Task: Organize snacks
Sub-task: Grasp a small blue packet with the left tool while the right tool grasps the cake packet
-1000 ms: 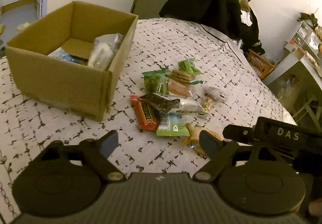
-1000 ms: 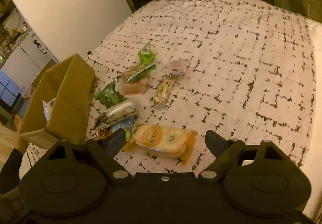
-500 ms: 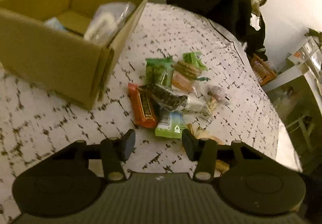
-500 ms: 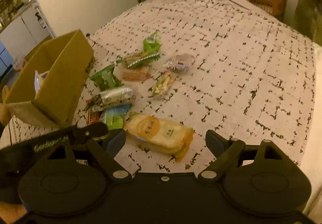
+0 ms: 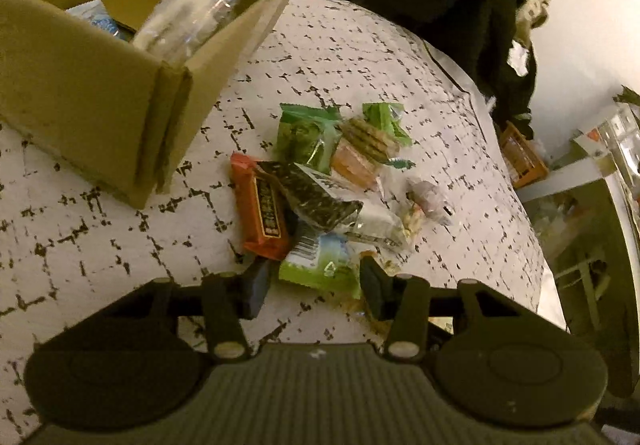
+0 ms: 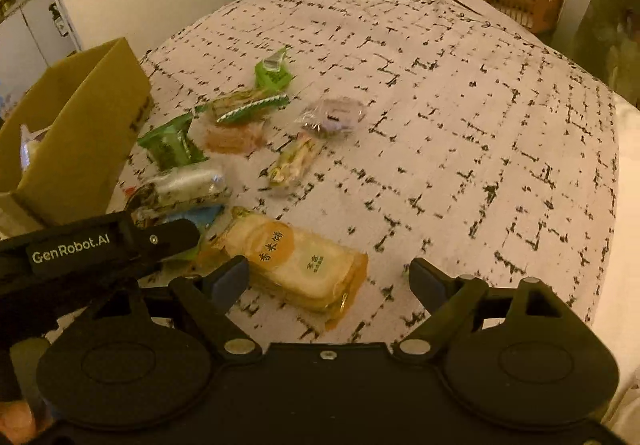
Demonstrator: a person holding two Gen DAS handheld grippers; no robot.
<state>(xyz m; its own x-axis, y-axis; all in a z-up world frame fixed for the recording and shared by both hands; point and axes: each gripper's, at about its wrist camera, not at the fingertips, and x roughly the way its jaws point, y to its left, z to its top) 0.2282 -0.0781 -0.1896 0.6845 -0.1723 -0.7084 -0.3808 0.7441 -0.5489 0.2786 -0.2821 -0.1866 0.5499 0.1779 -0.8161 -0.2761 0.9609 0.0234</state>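
Snack packets lie heaped on the patterned bedspread beside the brown cardboard box. The left gripper, jaws closing, straddles a green-and-blue packet without pressing. The right gripper stands wide over a yellow rice-cracker pack.

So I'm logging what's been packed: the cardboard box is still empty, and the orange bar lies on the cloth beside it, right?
Not quite. The cardboard box is not empty: the left wrist view shows a clear plastic packet leaning inside it and something blue lower down. The rest holds: the orange bar lies on the cloth beside the box.
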